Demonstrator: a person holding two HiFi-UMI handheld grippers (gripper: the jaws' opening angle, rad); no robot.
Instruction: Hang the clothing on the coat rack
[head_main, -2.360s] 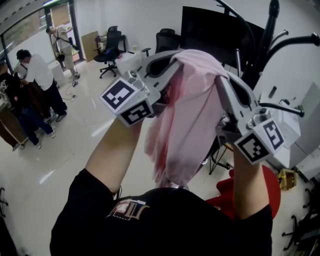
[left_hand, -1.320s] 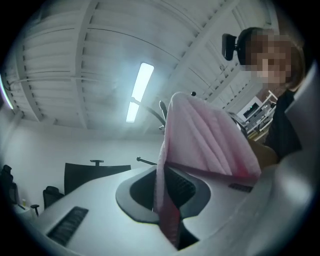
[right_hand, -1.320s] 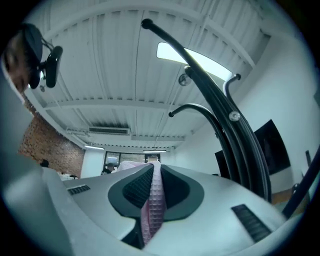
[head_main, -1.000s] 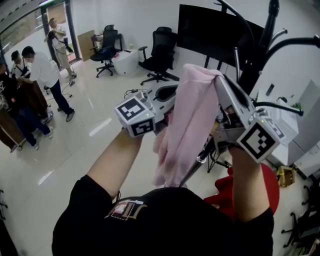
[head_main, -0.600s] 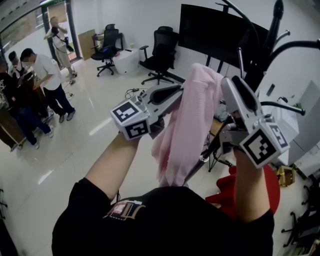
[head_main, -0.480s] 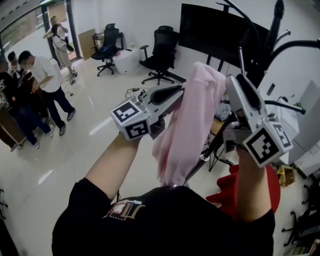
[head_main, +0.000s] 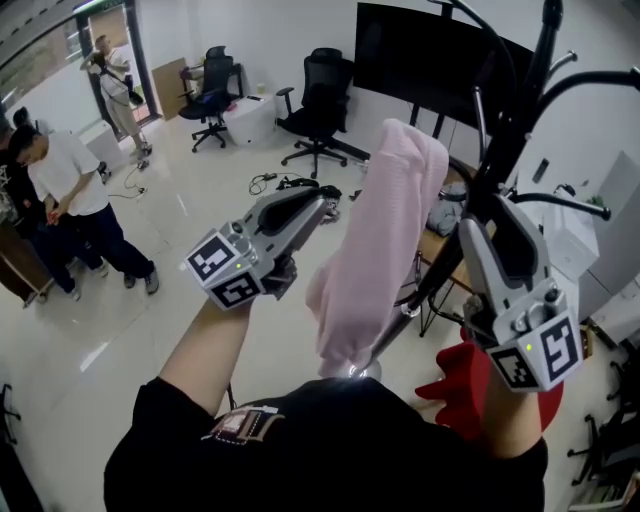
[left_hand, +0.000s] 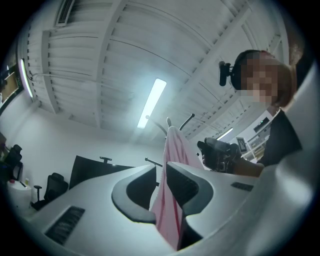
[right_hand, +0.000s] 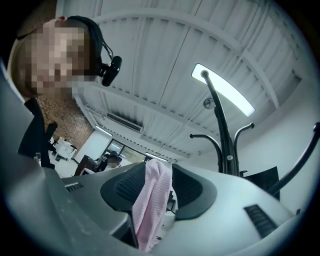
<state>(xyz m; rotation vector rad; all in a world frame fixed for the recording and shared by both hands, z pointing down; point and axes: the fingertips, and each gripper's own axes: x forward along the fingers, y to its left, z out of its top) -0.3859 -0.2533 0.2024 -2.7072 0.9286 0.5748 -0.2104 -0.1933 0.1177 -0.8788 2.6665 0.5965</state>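
Note:
A pink garment (head_main: 385, 230) hangs from a hook of the black coat rack (head_main: 520, 110), draped down toward me. My left gripper (head_main: 318, 203) is low on its left, pointing up at it, jaws a narrow gap apart. In the left gripper view the garment (left_hand: 172, 150) shows through that gap, hanging from the rack hooks (left_hand: 187, 120). My right gripper (head_main: 487, 205) is to the garment's right, clear of it, jaws wide and closing. The right gripper view shows the garment (right_hand: 152, 200) through the gap, untouched by the pads, with the rack pole (right_hand: 222, 130) beyond.
A large black screen (head_main: 430, 60) stands behind the rack. Office chairs (head_main: 320, 95) are at the back. People (head_main: 70, 190) stand at the far left on the glossy floor. A red seat (head_main: 470, 385) is below my right arm, a white cabinet (head_main: 570, 240) at right.
Both grippers have let go of the garment and dropped down and away from it, left to the left, right to the right. The garment stays hanging on the rack.

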